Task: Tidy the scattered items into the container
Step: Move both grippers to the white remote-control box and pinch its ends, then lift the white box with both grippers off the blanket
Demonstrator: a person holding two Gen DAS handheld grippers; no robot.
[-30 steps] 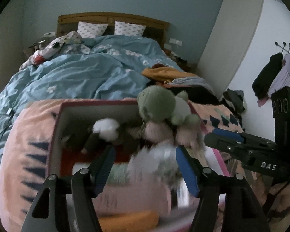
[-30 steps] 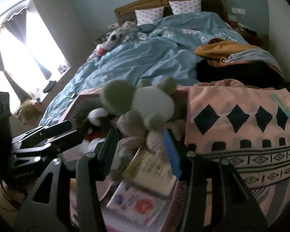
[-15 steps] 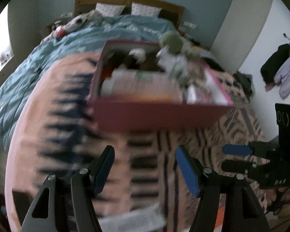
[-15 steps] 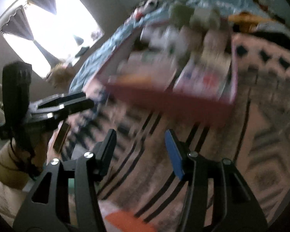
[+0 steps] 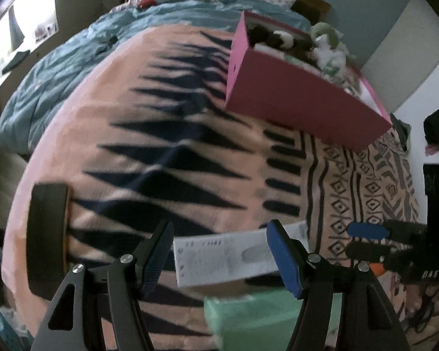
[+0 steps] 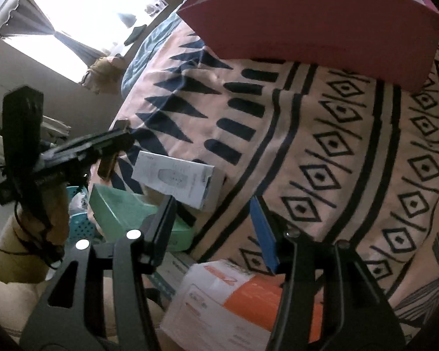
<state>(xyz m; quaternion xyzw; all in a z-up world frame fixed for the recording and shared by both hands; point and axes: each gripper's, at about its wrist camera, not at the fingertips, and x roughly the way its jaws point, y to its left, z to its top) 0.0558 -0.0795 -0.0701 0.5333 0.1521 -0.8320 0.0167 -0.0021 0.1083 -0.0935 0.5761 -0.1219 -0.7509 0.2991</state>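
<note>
The pink box (image 5: 301,99) stands far up on the patterned blanket, filled with plush toys (image 5: 284,39); it is the pink box (image 6: 307,23) at the top of the right wrist view. My left gripper (image 5: 219,234) is open, hanging just above a white carton (image 5: 225,257) that lies flat between and beyond its fingers. A green box (image 5: 248,316) lies nearer me. My right gripper (image 6: 212,207) is open over bare blanket, with a white and orange box (image 6: 237,298) under it. The white carton (image 6: 178,181), green box (image 6: 125,213) and left gripper (image 6: 114,143) are to its left.
A flat black object (image 5: 48,234) lies on the blanket at the left. The right gripper (image 5: 365,239) is at the right edge. A blue duvet (image 5: 73,58) covers the bed behind. A blue perforated basket (image 6: 82,225) and a bright window (image 6: 73,14) are off the bed's left side.
Both grippers have drawn back from the pink box and sunk toward the near end of the blanket. The white carton, green box and orange box have come into view.
</note>
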